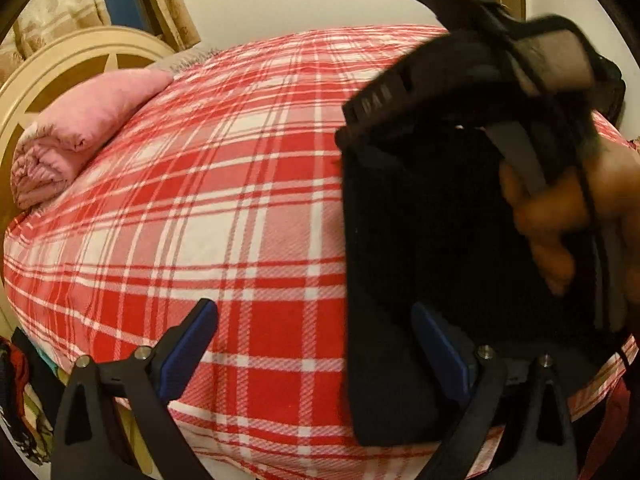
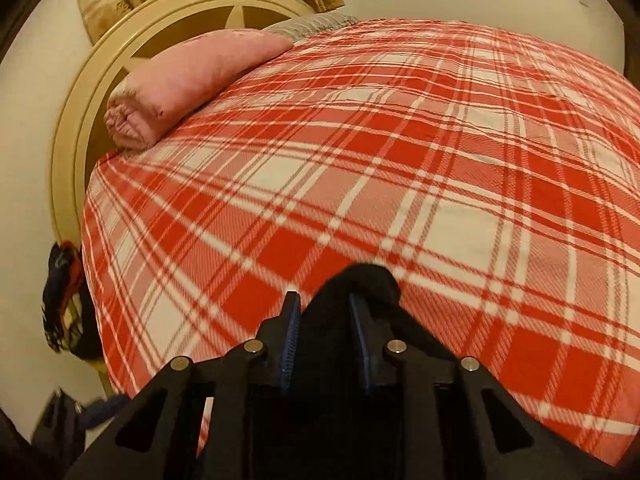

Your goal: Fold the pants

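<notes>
The black pants point(image 1: 424, 240) hang as a dark sheet at the right of the left wrist view, above the red plaid bed. My left gripper point(image 1: 316, 340) is open and empty, its right blue pad beside the lower edge of the pants. The right gripper's black body point(image 1: 480, 92) and the hand holding it show at the upper right of the left wrist view, above the pants. In the right wrist view my right gripper point(image 2: 326, 316) is shut on a bunch of black pants fabric point(image 2: 368, 280) that sticks out past its fingers.
A red and white plaid blanket point(image 2: 400, 160) covers the bed. A rolled pink pillow point(image 2: 180, 84) lies at its far left, against a cream round headboard point(image 2: 132, 28). Dark clothes point(image 2: 60, 292) hang at the left bedside. A pale wall lies beyond.
</notes>
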`<action>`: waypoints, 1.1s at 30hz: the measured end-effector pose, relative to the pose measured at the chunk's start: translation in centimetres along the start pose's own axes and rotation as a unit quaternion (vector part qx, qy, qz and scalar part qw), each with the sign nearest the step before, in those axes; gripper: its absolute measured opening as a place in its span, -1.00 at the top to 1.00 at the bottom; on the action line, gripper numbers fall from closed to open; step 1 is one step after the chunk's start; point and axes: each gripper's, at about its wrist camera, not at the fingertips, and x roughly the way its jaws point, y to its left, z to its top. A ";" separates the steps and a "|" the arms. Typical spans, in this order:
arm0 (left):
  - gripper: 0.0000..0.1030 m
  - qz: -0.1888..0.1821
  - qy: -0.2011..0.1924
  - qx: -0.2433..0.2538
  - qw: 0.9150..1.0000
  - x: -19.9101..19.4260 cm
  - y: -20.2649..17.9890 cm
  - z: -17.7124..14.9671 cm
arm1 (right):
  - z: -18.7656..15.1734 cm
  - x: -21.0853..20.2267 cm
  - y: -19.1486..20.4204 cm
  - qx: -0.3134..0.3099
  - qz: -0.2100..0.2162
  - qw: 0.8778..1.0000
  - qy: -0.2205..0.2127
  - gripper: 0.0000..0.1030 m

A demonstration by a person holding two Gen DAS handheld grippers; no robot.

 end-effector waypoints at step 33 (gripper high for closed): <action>-1.00 -0.030 -0.006 -0.052 0.998 3.7 -1.2 6.7 | -18.3 -22.6 -9.4 0.084 -0.090 0.983 -0.135 0.47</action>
